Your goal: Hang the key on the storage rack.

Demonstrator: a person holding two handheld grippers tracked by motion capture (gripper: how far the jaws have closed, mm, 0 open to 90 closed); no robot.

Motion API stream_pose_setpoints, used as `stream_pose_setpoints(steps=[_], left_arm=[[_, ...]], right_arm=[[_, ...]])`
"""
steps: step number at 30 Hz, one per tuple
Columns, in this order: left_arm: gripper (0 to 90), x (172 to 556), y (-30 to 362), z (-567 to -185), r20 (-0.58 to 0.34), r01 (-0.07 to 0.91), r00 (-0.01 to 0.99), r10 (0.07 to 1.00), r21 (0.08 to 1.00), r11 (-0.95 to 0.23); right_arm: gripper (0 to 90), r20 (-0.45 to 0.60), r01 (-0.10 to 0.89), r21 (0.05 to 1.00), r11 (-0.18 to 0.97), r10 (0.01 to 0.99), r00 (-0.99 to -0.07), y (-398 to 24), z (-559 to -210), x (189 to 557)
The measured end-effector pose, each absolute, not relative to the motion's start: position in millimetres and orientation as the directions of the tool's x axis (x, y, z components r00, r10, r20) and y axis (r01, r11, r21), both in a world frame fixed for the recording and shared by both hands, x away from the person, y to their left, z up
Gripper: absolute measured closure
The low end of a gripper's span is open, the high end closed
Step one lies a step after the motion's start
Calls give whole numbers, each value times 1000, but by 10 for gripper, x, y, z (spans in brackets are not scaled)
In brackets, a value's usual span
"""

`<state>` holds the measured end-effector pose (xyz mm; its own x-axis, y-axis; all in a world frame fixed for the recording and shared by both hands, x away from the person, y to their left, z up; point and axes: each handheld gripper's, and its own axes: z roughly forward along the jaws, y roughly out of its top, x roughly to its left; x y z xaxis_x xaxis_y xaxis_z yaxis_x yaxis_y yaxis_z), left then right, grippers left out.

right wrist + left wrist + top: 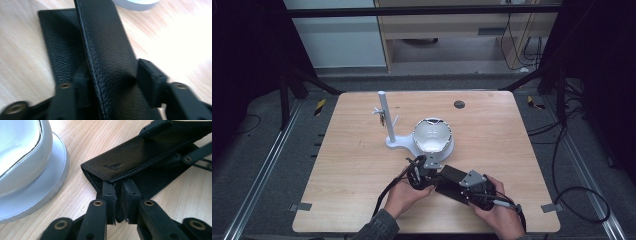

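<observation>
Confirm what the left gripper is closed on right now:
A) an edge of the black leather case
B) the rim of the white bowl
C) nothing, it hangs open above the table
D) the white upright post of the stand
A: in the left gripper view the left gripper pinches the edge of the black leather case, which lies on the table beside the white bowl.

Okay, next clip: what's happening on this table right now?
A person is working a flat black leather case with both handheld grippers, near the table's front edge. The left gripper is pinched on one end of its lower layer; the right gripper is closed around the raised upper flap at the other end. Just behind sits a white bowl-shaped shell on a white round-based stand with an upright post.
</observation>
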<state>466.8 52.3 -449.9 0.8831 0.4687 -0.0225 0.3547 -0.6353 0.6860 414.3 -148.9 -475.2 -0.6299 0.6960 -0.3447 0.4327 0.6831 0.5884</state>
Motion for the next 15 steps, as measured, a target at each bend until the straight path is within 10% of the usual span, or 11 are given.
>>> stream_pose_setpoints(steps=[9, 15], left_arm=[[239, 4572, 662, -4398, 10, 339, 882, 472, 683, -648], [153, 4532, 773, -4334, 15, 326, 885, 465, 694, -642]], right_arm=[[819, -433, 369, 582, 724, 661, -613, -1524, -4676, 4136], [834, -423, 329, 634, 700, 670, -611, -1634, -4608, 4109]])
